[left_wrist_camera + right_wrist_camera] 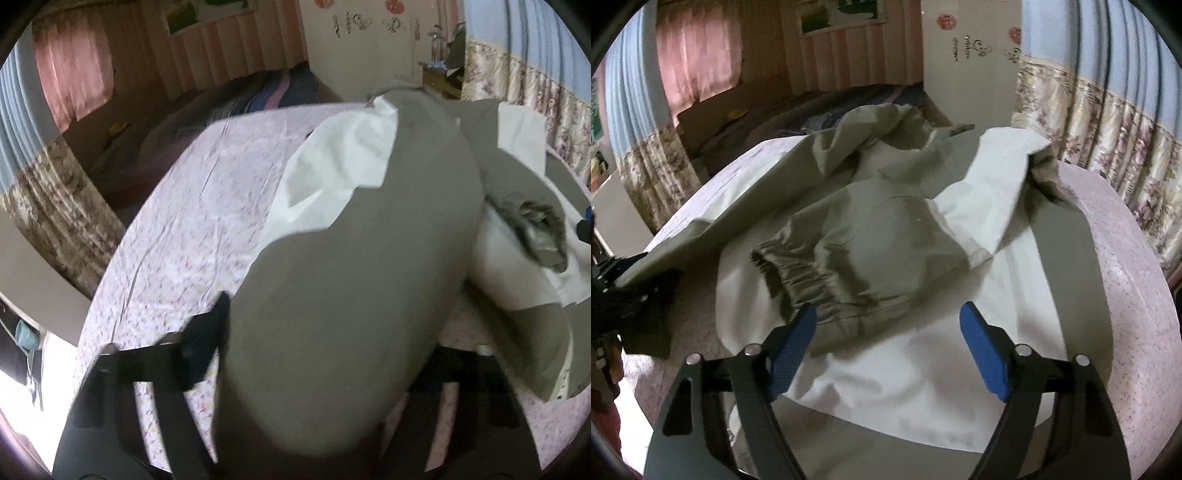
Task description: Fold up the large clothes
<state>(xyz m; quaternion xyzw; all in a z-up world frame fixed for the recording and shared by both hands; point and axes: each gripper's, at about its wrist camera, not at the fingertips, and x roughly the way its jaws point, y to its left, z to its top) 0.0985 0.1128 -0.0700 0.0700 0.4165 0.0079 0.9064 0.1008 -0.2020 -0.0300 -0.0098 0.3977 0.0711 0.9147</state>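
A large olive-grey and white jacket lies spread on a table covered with a pink floral cloth. Its elastic-cuffed sleeve is folded across the white body. My right gripper is open, blue pads just above the white hem near that cuff, holding nothing. In the left wrist view the jacket's olive fabric drapes over and between my left gripper's fingers; the right finger is mostly hidden under the cloth, and the jaws look wide apart. The left gripper also shows at the left edge of the right wrist view.
The pink-clothed table extends to the left of the jacket. Beyond it are a bed with dark bedding, pink and floral curtains and a white wall with stickers. A wooden shelf stands at the back right.
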